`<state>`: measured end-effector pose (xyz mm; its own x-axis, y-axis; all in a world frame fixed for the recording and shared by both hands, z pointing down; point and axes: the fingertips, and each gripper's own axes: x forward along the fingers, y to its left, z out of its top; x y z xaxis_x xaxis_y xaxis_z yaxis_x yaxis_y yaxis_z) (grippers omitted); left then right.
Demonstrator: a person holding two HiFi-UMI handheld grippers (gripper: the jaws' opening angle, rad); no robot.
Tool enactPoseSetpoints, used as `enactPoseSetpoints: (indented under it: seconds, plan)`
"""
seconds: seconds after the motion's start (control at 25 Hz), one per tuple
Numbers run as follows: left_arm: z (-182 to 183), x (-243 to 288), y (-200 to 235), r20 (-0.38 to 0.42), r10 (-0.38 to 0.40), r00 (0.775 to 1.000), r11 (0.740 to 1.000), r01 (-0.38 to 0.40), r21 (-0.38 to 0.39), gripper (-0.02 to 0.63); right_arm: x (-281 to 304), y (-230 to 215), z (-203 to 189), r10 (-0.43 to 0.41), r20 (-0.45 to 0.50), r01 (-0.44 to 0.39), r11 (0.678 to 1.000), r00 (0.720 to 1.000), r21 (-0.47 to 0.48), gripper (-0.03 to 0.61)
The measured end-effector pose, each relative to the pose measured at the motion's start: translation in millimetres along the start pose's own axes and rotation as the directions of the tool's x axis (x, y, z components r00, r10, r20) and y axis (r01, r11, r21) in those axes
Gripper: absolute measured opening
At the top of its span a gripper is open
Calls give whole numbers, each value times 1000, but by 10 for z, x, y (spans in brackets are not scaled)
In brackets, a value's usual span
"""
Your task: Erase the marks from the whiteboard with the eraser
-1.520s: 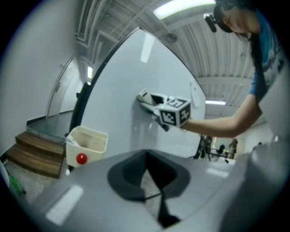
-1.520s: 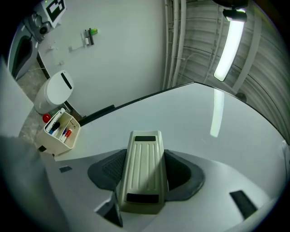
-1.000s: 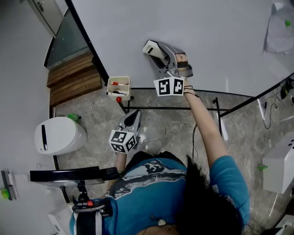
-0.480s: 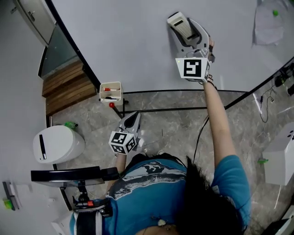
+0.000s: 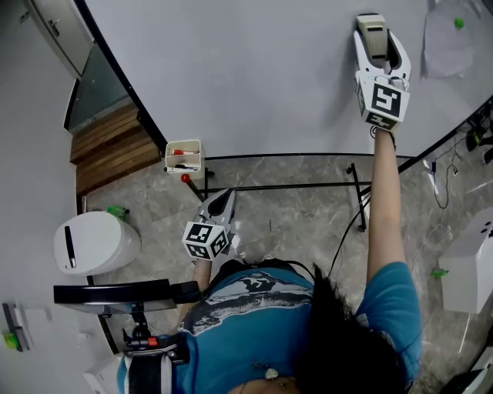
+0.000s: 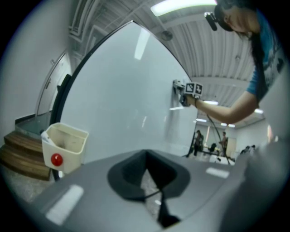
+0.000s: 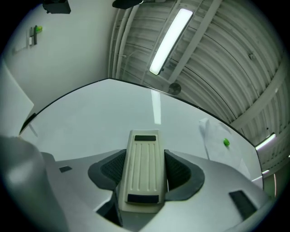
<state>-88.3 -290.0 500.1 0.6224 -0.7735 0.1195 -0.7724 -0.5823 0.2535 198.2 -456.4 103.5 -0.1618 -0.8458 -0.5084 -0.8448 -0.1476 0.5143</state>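
Note:
The whiteboard [image 5: 254, 77] fills the top of the head view, and I make out no marks on it. My right gripper [image 5: 379, 42] is raised at its upper right, shut on the cream ribbed eraser [image 5: 374, 32], which lies against the board. In the right gripper view the eraser [image 7: 144, 170] sits gripped between the dark pads [image 7: 181, 172] with the board [image 7: 90, 122] ahead. My left gripper [image 5: 224, 197] hangs low near the person's body, shut and empty. In the left gripper view its jaws [image 6: 149, 174] are pressed together.
A paper sheet [image 5: 451, 38] with a green magnet [image 5: 460, 23] hangs on the board just right of the eraser. A cream marker tray [image 5: 184, 158] is fixed at the board's lower left. Below stand the black stand bars [image 5: 308, 185], a white bin [image 5: 96, 242] and wooden steps [image 5: 115, 146].
My right gripper has carried the eraser across the board to the right and upward, from near the middle to the upper right. The left gripper has stayed put.

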Motion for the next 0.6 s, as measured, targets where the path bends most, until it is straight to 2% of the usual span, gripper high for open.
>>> enactPoseSetpoints:
  seconds: [0.12,0.36,0.44,0.6]
  plan:
    - [-3,-39,3,-1,6,1000,1000,-6,-3,3,-22,-195,-50,-40,-11,40,999,999,32,262]
    - [-25,-79,23,-4,17,1000,1000,-17,-3,3,-12,-208,-132,-42,-34,45,996,999,78,262]
    - [-38,-121,36,-6,18,1000,1000,-18,-5,3,-52,-137,-133,-34,-44,39,993,998,113,262]
    - [-73,-212,79,-12,19,1000,1000,-19,-11,3,-216,270,-180,30,-78,-21,993,996,115,262]
